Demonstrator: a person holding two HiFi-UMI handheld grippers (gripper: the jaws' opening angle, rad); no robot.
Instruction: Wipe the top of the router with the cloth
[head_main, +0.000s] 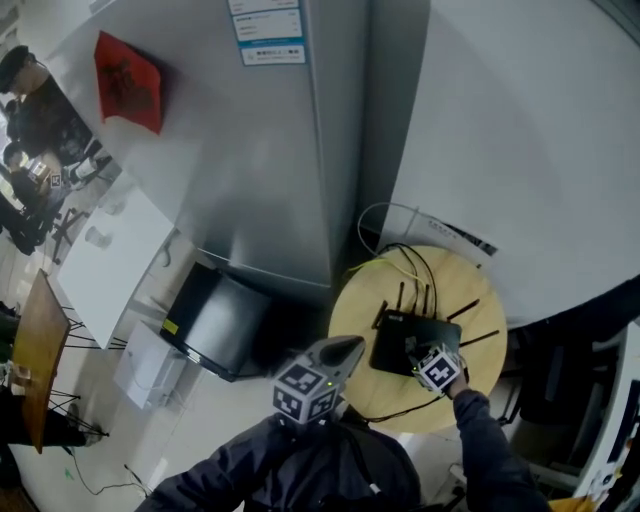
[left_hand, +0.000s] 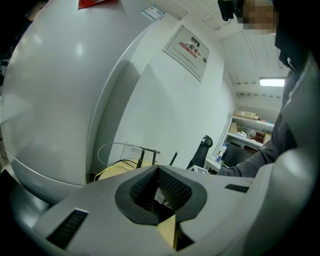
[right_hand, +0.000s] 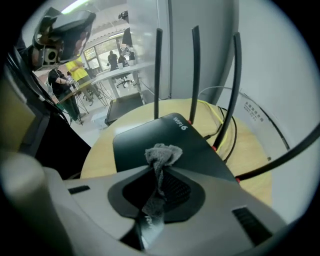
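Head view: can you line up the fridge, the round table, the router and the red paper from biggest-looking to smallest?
1. fridge
2. table
3. router and red paper: they look about alike, so I won't rank them.

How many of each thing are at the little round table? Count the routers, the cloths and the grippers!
Router: 1
Cloth: 1
Grippers: 2, the left gripper and the right gripper
Total: 4
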